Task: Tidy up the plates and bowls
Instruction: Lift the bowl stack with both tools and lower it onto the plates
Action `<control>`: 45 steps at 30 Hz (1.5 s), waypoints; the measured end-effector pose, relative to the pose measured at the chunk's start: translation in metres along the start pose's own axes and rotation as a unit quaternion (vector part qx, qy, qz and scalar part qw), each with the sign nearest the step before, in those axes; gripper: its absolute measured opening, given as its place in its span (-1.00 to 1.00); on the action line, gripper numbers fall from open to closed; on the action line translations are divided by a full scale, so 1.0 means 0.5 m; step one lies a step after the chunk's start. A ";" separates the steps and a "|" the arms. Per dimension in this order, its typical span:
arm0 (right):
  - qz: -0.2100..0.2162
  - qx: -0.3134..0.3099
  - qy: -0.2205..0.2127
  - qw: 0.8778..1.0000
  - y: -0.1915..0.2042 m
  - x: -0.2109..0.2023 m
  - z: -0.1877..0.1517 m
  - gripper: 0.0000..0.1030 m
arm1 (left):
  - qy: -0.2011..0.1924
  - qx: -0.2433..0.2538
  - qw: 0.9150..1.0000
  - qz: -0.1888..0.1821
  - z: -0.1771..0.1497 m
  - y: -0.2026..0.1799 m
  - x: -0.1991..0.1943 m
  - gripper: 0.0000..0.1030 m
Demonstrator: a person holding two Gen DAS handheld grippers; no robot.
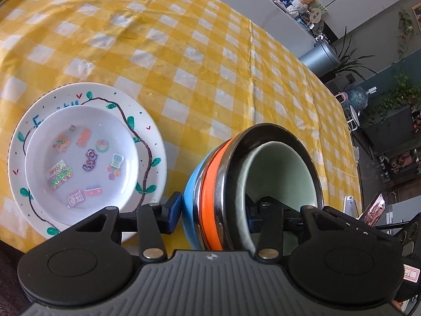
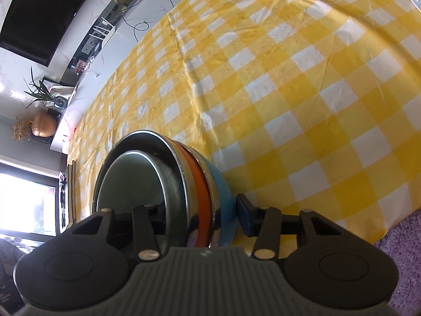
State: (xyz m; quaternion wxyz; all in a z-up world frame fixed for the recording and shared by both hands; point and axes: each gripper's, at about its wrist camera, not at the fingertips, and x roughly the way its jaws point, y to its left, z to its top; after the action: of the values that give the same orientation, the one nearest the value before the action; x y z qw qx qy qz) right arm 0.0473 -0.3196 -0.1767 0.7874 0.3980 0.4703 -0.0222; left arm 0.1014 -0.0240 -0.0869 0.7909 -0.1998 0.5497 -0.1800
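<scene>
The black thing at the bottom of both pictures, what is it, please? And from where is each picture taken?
It is a hand-held claw with a camera looking along its two fingers; a person holds one in each hand. One picture comes from the left claw, the other from the right claw. On the checked tablecloth a sticker plate lies on a painted plate, beside nested bowls. Each claw straddles the bowls' wall; a firm grip I cannot confirm.

Left of the nested bowl stack (image 1: 210, 184): two plates (image 1: 86, 155), stacked. Bowl stack: four bowls visible.
</scene>
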 end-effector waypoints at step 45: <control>0.015 -0.115 0.068 0.991 0.265 0.134 -0.069 -0.12 | -0.053 -0.120 0.991 0.028 0.064 0.229 -0.158 -0.03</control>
State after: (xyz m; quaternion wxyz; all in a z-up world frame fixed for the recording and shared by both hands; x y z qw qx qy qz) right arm 0.1138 -0.1839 -0.1555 0.7942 0.3127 0.5161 0.0709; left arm 0.1127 0.1174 -0.0728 0.7939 -0.2873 0.5299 -0.0799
